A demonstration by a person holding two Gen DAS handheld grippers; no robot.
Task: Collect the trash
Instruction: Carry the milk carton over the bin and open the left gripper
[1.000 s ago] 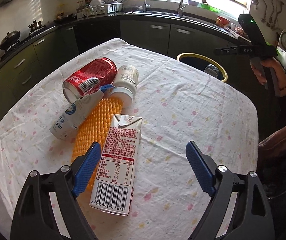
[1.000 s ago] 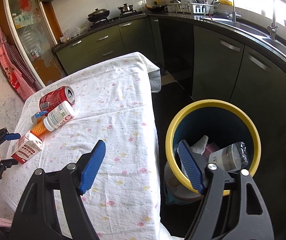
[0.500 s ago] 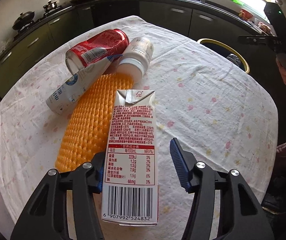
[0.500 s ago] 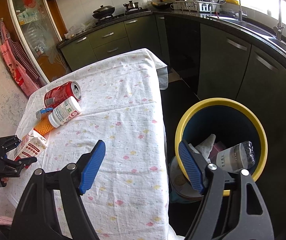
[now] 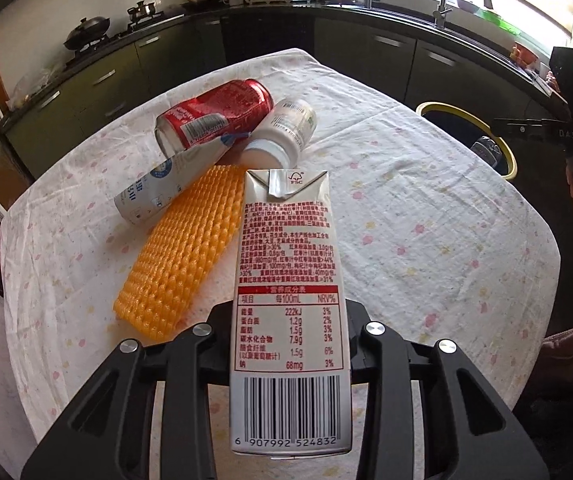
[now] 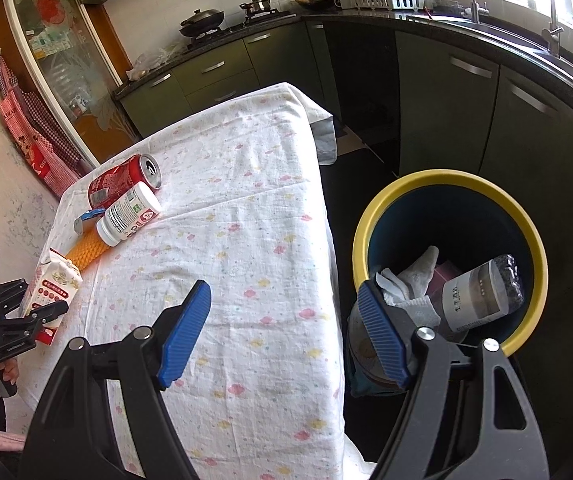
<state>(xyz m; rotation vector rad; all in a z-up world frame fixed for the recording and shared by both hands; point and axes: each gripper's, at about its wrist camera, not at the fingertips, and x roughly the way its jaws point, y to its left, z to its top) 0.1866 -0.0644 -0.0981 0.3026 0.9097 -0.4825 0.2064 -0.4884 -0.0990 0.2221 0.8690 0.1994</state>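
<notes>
Currently the milk carton (image 5: 288, 300) lies on the table (image 5: 426, 240) at its near edge, label and barcode up, between the jaws of the left gripper (image 5: 289, 344), which are closing on its sides. Just beside it lies an orange foam net (image 5: 186, 252), then a squeezed white tube (image 5: 158, 192), a red can (image 5: 214, 116) and a white bottle (image 5: 282, 132), all on their sides. The right gripper (image 6: 282, 336) is open and empty, above the table edge beside the yellow-rimmed bin (image 6: 526, 240).
</notes>
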